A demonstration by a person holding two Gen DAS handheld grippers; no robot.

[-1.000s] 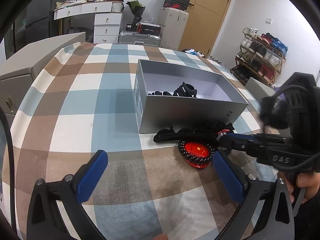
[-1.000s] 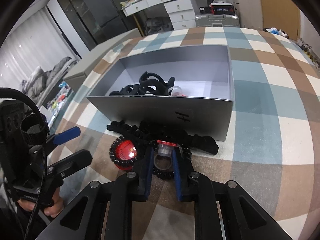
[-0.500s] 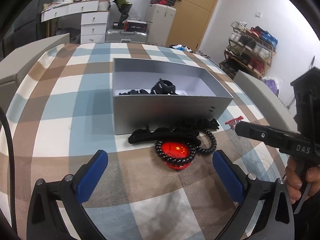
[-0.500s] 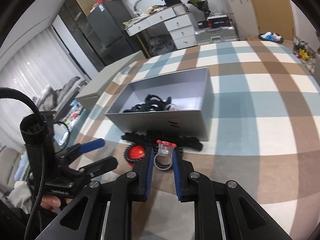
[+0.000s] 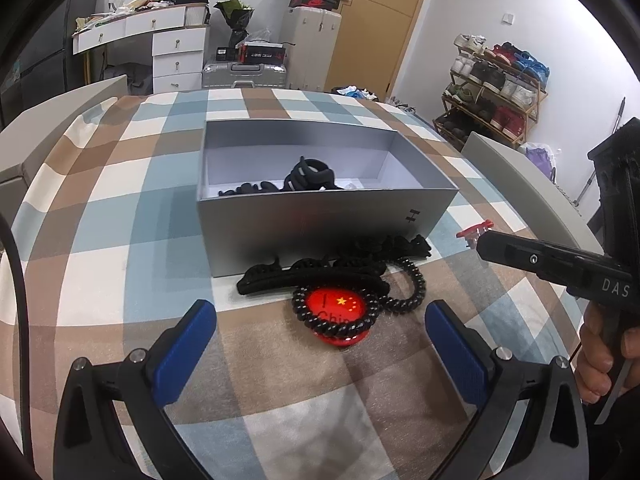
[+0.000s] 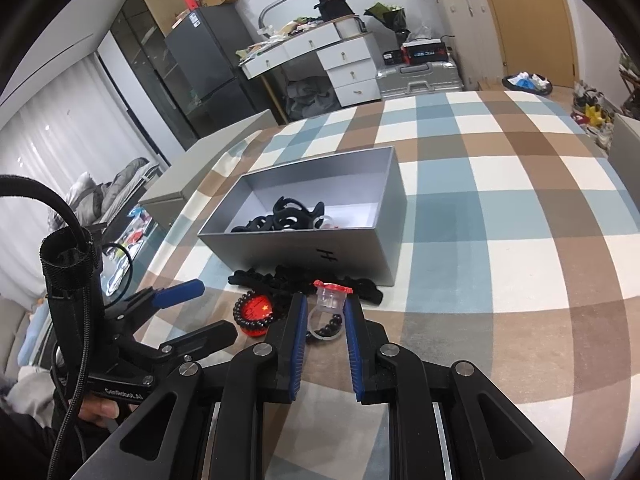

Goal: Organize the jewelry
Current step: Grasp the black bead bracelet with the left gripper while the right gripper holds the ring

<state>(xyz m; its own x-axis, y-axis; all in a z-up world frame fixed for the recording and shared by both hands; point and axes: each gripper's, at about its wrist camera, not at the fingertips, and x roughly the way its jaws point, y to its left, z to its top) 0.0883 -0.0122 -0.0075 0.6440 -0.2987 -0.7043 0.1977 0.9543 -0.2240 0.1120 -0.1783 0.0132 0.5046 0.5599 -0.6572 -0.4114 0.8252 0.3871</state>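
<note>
The right claw (image 6: 325, 322) pinches a clear plastic ring (image 6: 327, 312) between its blue pads, above the checked tabletop (image 6: 500, 220). The ring stands upright: its red-topped, cup-like head points up and away from the camera, and its round band hangs below, facing the lens so that the hole shows open. In the left wrist view only the ring's red top (image 5: 475, 231) pokes out beyond the right claw's black finger; the band is hidden there.

The left claw (image 5: 320, 344) is spread wide and empty, its blue pads (image 5: 182, 354) on either side of a red round badge (image 5: 340, 318) with yellow stars. A black beaded bracelet (image 5: 320, 322) circles the badge, and part of the badge's lettering is covered by it. A long black hair clip (image 5: 304, 274) lies behind them, its long axis running along the near wall of the grey box (image 5: 320, 232).

Inside the box sits a tangle of black hair pieces (image 6: 286, 218); single items are hard to tell apart, and the near wall cuts off their lower parts.
</note>
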